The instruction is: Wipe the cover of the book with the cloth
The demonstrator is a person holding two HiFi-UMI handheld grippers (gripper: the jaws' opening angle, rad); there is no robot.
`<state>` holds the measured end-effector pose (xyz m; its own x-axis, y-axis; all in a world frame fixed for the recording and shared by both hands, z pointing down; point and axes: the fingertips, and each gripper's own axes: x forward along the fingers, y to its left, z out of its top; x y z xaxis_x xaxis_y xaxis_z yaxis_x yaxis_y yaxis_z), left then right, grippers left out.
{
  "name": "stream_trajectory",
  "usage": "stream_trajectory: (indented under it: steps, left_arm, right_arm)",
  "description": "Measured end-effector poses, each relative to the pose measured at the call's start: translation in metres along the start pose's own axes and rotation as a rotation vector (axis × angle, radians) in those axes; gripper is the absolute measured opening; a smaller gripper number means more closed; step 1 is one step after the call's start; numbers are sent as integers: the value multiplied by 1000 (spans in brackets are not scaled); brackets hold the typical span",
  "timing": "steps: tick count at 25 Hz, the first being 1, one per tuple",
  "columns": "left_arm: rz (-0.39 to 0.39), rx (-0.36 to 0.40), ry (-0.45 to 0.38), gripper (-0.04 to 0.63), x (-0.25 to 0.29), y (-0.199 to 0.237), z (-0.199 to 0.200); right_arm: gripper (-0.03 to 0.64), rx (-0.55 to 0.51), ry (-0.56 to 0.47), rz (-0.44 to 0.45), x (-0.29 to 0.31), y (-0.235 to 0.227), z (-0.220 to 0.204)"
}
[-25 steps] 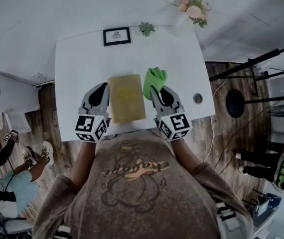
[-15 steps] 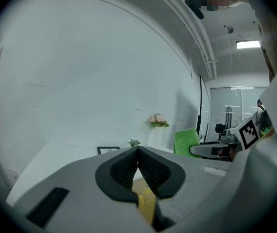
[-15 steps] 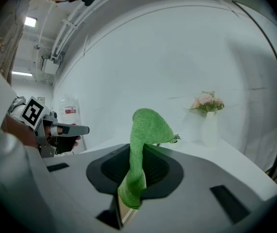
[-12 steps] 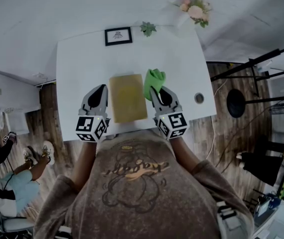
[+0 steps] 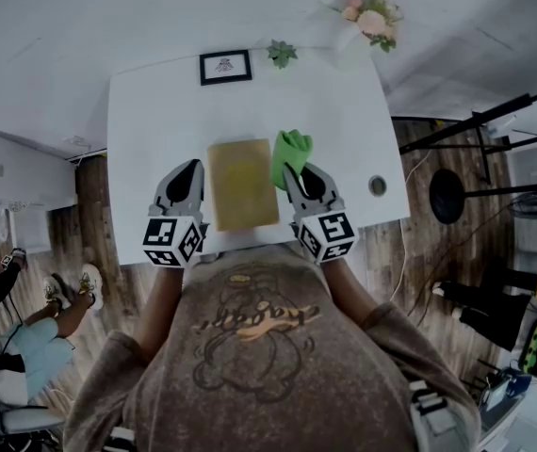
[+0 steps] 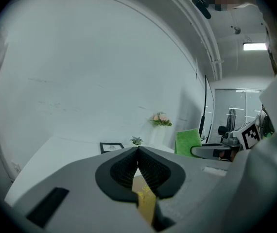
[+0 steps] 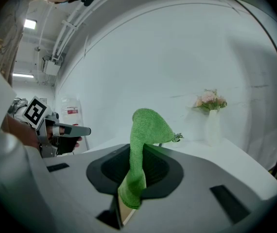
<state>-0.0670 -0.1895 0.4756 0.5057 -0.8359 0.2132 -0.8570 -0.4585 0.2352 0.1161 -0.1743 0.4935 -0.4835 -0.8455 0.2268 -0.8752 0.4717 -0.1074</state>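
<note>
Pinching the green cloth (image 5: 293, 147) in my right gripper (image 5: 294, 173) at 3 o'clock of the book (image 5: 241, 184), ready to wipe; my left gripper (image 5: 191, 172), clenched on nothing, sits at 9 o'clock, probably to steady it.

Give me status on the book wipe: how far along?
Done: the cloth is picked up, clamped in the right gripper. In hand: it is held up beside the book, not on the cover. The left gripper is shut on nothing, at the book's other side. Left: the wiping itself; no contact with the cover shows.
</note>
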Motion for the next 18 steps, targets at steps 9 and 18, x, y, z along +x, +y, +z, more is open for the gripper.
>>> stream_trajectory:
  steps: [9, 18]
  left_arm:
    - [9, -17, 11, 3, -1, 1, -3]
    - [0, -24, 13, 3, 3, -4, -2]
  right_arm:
    - [60, 16, 21, 14, 1, -4, -3]
    - [60, 7, 48, 39, 2, -6, -7]
